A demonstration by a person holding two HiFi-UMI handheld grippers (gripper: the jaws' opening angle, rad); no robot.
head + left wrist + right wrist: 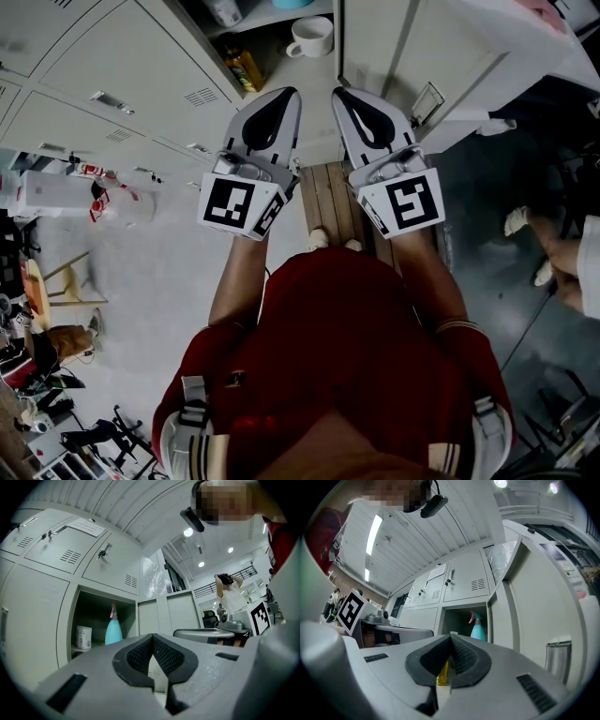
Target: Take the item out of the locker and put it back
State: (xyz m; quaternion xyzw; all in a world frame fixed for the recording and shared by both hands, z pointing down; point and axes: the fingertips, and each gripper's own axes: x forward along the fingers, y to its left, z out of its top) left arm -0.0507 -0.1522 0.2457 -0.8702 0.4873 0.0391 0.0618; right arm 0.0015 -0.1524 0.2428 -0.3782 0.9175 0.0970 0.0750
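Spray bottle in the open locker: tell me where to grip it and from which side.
Probably best: grip the spray bottle just under its pink trigger head, coming straight in from the front. It stands upright and tapers upward, so it is narrowest there; a white tub stands at its left.

The open locker (pixel 281 42) has two levels. On its lower shelf (pixel 281 70) a white mug (pixel 309 37) stands near a yellow bottle (pixel 246 67) at its left. On the upper shelf (pixel 267 21) a white canister (pixel 84 637) stands just beside a teal spray bottle (pixel 113 630)
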